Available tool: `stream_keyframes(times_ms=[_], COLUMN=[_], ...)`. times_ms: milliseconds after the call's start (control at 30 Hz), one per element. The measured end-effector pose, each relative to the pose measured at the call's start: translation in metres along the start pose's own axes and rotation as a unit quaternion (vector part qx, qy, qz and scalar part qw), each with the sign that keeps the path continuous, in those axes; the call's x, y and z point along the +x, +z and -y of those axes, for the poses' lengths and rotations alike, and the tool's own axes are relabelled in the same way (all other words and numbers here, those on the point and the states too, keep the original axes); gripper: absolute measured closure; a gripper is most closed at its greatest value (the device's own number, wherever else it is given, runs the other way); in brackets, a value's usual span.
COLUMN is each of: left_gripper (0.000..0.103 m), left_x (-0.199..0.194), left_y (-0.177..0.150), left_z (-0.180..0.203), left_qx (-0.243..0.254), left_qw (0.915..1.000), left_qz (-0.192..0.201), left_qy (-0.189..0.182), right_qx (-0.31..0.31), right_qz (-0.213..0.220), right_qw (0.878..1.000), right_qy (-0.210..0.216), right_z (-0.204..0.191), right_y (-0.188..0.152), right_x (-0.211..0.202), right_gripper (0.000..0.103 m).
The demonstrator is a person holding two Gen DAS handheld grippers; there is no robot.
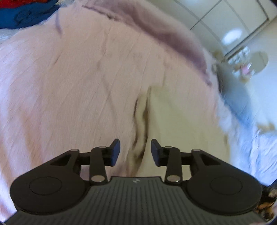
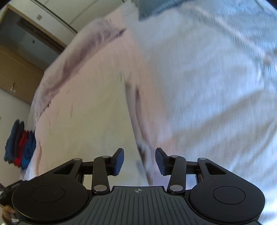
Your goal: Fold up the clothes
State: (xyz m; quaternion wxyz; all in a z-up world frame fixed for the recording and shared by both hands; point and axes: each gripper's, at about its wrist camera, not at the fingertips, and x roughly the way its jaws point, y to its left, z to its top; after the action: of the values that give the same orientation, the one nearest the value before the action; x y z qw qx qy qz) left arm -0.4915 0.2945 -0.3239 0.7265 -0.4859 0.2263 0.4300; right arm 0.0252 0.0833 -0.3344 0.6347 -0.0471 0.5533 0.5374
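- The left gripper (image 1: 135, 150) is sitting nearest in its own view, its two blue-padded fingers (image 1: 115, 149) spread apart with nothing between them.
- A dark crease (image 1: 141, 124) in the pink garment (image 1: 72, 90) is running straight out from the gap of the left gripper, starting just ahead of the pads; whether the pads are touching the cloth cannot be told through the blur.
- The pink garment is lying spread flat ahead of the left gripper and filling most of that view, with a paler cream patch to the right of the crease.
- Beyond the garment's body, a darker mauve band (image 1: 155, 31) is curving along its far edge.
- Farthest out, to the left beyond the pink garment, a pile of blue and red clothes (image 1: 22, 13) is lying.
- The right gripper (image 2: 139, 160) is likewise sitting released, its fingers (image 2: 119, 161) apart and gripping nothing.
- A folded edge (image 2: 138, 121) of the pink garment (image 2: 90, 103) is running forward from the gap of the right gripper, close to the pads.
- To the right of that edge, a pale blue-white sheet (image 2: 216, 86) is spreading away under the garment.
- Far to the left of the pink garment, the blue and red clothes (image 2: 20, 148) are showing again.
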Motion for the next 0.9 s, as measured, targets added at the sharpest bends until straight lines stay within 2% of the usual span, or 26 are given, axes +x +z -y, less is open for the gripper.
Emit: stream_keyframes(times_ms=[100, 167, 200, 233, 267, 300, 400, 533, 600, 667, 700, 733, 767, 800, 867, 900], left_gripper=[0.063, 0.072, 0.088, 0.101, 0.102, 0.102, 0.102, 0.099, 0.098, 0.092, 0.082, 0.076, 0.075, 0.073, 0.072, 0.076], left_x=[0.042, 0.070, 0.078, 0.085, 0.085, 0.084, 0.073, 0.089, 0.089, 0.084, 0.084, 0.083, 0.083, 0.083, 0.096, 0.105], left_y=[0.023, 0.031, 0.033, 0.033, 0.034, 0.036, 0.038, 0.025, 0.030, 0.039, 0.046, 0.052, 0.058, 0.065, 0.077, 0.080], left_z=[-0.001, -0.004, -0.004, -0.001, -0.001, -0.001, -0.002, -0.020, -0.015, -0.014, -0.015, -0.016, -0.017, -0.018, -0.016, -0.013], left_qx=[-0.027, -0.040, -0.035, -0.025, -0.013, -0.001, 0.050, 0.077, 0.084, 0.078, 0.068, 0.058, 0.048, 0.038, 0.026, 0.027], left_qw=[0.9987, 0.9964, 0.9958, 0.9954, 0.9955, 0.9954, 0.9950, 0.9935, 0.9922, 0.9924, 0.9932, 0.9939, 0.9944, 0.9947, 0.9950, 0.9945], left_qz=[-0.025, -0.051, -0.058, -0.062, -0.059, -0.054, -0.025, -0.063, -0.069, -0.062, -0.057, -0.051, -0.046, -0.040, -0.036, -0.038], left_qy=[-0.036, -0.054, -0.060, -0.068, -0.074, -0.079, -0.083, -0.055, -0.061, -0.072, -0.075, -0.079, -0.083, -0.086, -0.090, -0.093], right_qx=[-0.003, 0.013, 0.024, 0.035, 0.033, 0.027, 0.011, 0.000, 0.001, 0.007, 0.009, 0.013, 0.017, 0.019, 0.022, 0.024], right_qz=[0.021, 0.026, 0.026, 0.026, 0.029, 0.033, 0.056, 0.056, 0.052, 0.053, 0.056, 0.064, 0.072, 0.082, 0.091, 0.091], right_qw=[1.000, 1.000, 0.999, 0.999, 0.999, 0.999, 0.998, 0.998, 0.997, 0.997, 0.997, 0.997, 0.997, 0.996, 0.995, 0.995], right_qy=[0.001, 0.011, 0.017, 0.024, 0.021, 0.016, 0.007, -0.038, -0.052, -0.054, -0.045, -0.040, -0.035, -0.030, -0.026, -0.024], right_z=[-0.001, 0.003, 0.005, 0.007, 0.006, 0.005, 0.001, -0.007, -0.012, -0.016, -0.018, -0.018, -0.019, -0.019, -0.021, -0.023], right_y=[0.014, 0.019, 0.021, 0.023, 0.024, 0.024, 0.023, 0.017, 0.017, 0.019, 0.021, 0.024, 0.028, 0.033, 0.045, 0.052], right_x=[0.024, 0.040, 0.047, 0.055, 0.058, 0.060, 0.052, 0.067, 0.074, 0.069, 0.064, 0.061, 0.059, 0.060, 0.071, 0.079], right_gripper=[0.058, 0.058, 0.058, 0.075, 0.096, 0.102, 0.102, 0.102, 0.102, 0.098, 0.087, 0.068, 0.061, 0.049, 0.048, 0.048])
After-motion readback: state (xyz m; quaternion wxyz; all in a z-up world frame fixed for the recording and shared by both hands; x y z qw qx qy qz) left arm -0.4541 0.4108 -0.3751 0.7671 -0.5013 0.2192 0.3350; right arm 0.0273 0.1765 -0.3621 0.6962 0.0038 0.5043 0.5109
